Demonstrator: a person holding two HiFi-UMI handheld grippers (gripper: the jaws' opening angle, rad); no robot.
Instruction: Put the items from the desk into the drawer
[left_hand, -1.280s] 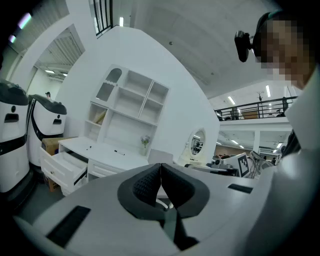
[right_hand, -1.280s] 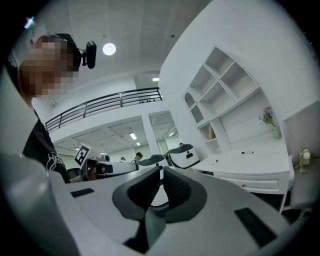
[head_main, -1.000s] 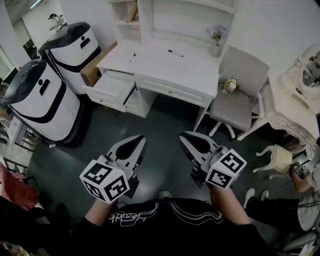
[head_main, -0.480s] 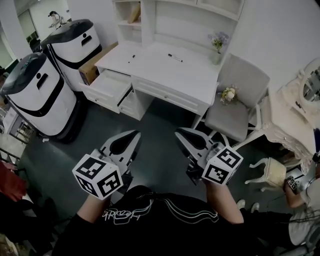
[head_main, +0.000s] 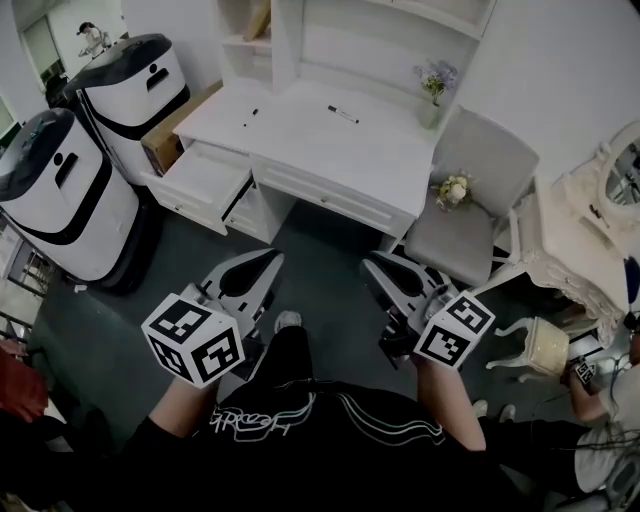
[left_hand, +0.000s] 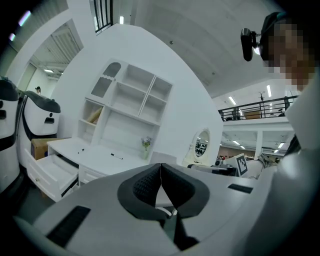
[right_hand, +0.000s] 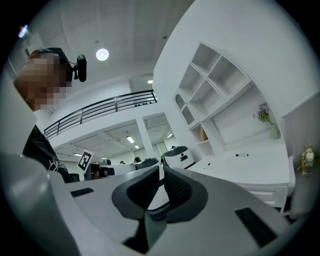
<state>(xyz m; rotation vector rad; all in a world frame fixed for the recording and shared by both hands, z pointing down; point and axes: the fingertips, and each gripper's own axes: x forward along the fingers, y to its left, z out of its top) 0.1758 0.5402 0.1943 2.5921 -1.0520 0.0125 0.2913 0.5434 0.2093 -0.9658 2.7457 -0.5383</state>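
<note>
The white desk (head_main: 380, 150) stands ahead in the head view. A black pen (head_main: 341, 113) lies near its back, and a small dark item (head_main: 254, 110) lies further left. The desk's left drawer (head_main: 195, 180) is pulled open and looks empty. My left gripper (head_main: 272, 258) and right gripper (head_main: 370, 266) hover over the dark floor, well short of the desk. Both are shut with nothing in them. The left gripper view shows its jaw tips touching, with the desk (left_hand: 95, 152), the pen (left_hand: 116, 157) and the open drawer (left_hand: 52, 169) beyond. The right gripper view shows the pen (right_hand: 241, 155).
Two white-and-black rounded machines (head_main: 125, 85) (head_main: 50, 195) stand left of the desk, with a cardboard box (head_main: 168, 135) between. A grey chair (head_main: 470, 215) holding a small bouquet (head_main: 452, 190) is at the desk's right. A flower vase (head_main: 432, 95) sits on the desk. An ornate white table (head_main: 585, 225) and stool (head_main: 548, 340) are far right.
The head view has shifted, and the desk and drawer now sit slightly further left. Both grippers stay shut and side by side. A shoe now shows between them.
</note>
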